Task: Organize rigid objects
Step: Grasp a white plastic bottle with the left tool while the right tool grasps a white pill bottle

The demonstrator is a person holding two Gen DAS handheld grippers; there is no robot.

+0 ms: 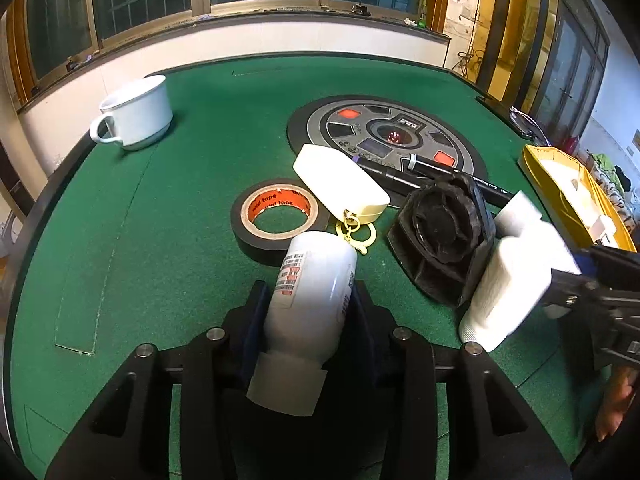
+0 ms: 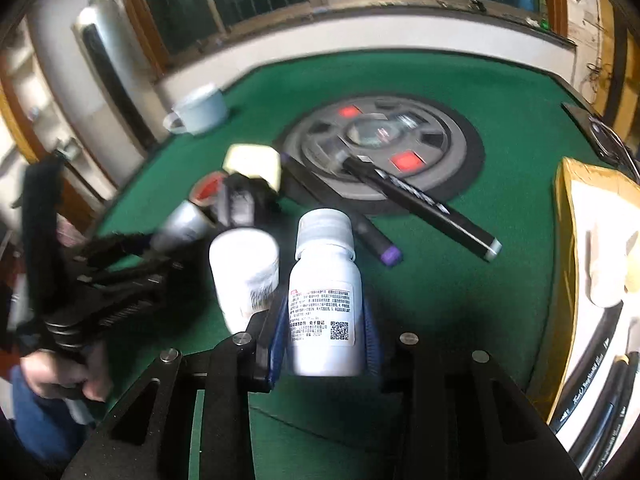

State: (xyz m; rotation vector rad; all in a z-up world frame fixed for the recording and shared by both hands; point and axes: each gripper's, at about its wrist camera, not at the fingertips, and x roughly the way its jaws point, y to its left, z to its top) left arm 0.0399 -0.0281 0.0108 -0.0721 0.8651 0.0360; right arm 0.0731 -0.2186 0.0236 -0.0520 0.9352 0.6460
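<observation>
White plastic bottles fill both tongs above the green felt table (image 1: pixel 160 208). The left gripper (image 1: pixel 308 300) clamps one bottle (image 1: pixel 312 292) cap-inward; the right gripper (image 2: pixel 326 320) pinches a second bottle (image 2: pixel 326 292) upright by its label. Risk: smooth round walls may slip or twist in the pads, and the two bottles hang close enough to knock together. Both grippers point steeply down, side by side.
</observation>
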